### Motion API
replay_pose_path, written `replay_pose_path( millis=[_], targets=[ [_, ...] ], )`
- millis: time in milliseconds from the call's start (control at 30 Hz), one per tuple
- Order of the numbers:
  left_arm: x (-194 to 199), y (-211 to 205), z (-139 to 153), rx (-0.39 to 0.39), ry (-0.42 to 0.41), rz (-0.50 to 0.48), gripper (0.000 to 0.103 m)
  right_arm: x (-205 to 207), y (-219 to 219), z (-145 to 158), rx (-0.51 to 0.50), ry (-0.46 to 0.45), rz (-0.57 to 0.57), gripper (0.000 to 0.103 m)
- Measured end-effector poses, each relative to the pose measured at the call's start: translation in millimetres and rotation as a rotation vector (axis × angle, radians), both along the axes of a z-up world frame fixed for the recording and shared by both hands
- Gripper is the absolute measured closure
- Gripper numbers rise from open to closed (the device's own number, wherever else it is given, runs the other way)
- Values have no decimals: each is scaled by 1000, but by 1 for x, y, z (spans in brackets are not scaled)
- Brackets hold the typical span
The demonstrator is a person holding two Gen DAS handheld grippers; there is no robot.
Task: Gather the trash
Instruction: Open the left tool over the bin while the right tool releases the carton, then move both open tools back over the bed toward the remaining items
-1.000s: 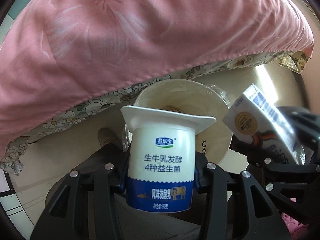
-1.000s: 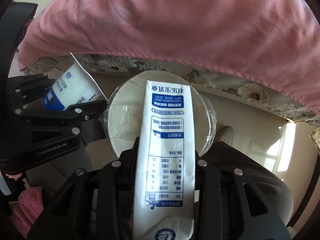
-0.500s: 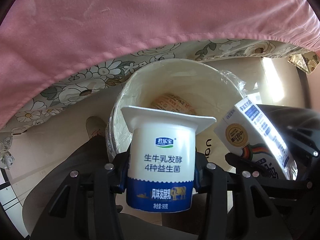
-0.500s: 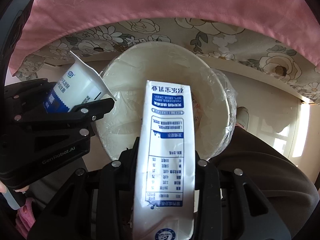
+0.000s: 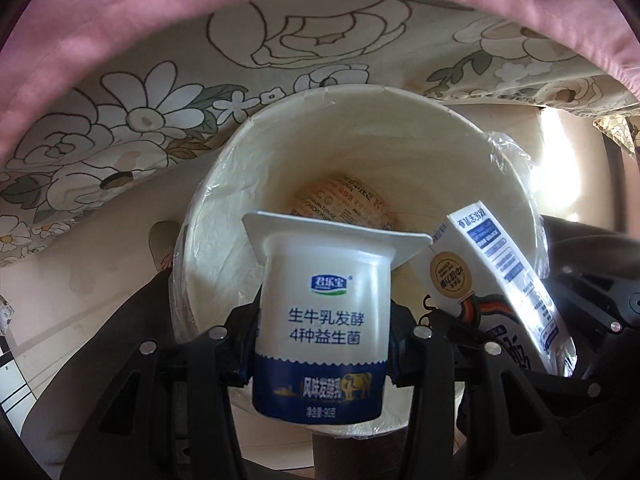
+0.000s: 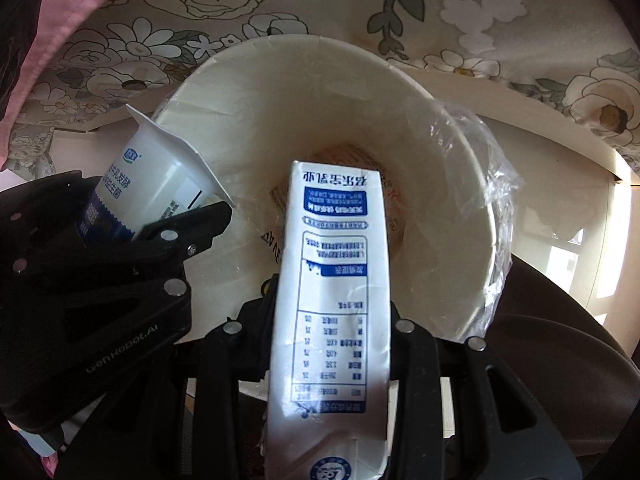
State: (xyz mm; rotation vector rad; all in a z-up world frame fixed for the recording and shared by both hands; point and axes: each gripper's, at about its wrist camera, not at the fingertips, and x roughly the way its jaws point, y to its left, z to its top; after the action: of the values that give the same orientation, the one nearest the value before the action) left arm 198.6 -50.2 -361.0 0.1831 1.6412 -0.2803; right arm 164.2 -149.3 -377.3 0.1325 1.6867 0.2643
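Left gripper [image 5: 322, 344] clamped on a yogurt cup [image 5: 322, 320], black fingers [image 5: 240, 344] pressed against its two sides. Cup upright in the grip, long axis running forward along the fingers, flanged mouth pointing ahead over the near rim of a white bin [image 5: 400, 152]. Right gripper [image 6: 330, 344] closed around a milk carton [image 6: 332, 292], long axis likewise straight ahead, far end reaching over the bin's opening, print upside down from this side.

Ahead of both tools: the bin's mouth, wide and round, lined with a clear plastic bag [image 6: 476, 152] bunched along the right rim. Deep inside, a crumpled printed wrapper [image 5: 348, 204] at the bottom, with open room around it. Beyond the far rim, a floral sheet [image 5: 132, 120] hanging close, pink bedding [image 5: 80, 40] above it.

Carton just right of the cup, flange corner close to it; touching or not, cannot tell.
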Motion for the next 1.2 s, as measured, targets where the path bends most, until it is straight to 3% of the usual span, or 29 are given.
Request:
replay_pose_path(
  millis=[400,533,600,667,1067,1200],
  targets=[
    [14,0,-44,23,81,35,53,14,23,-39,-35,48,24,66],
    [11,1,-44,40,99,57,53,11,20,-40,-46,59,27,65],
    [12,1,-45,61,104,66,44,11,19,-42,-55,72,13,50],
    [13,2,-46,50,115,76,42,10,18,-45,-60,78,5,47],
    [4,1,-36,39,94,69,41,8,26,-25,-81,36,45,47],
    [3,5,-18,34,64,72,41,5,15,-14,-79,15,53,47]
  ],
)
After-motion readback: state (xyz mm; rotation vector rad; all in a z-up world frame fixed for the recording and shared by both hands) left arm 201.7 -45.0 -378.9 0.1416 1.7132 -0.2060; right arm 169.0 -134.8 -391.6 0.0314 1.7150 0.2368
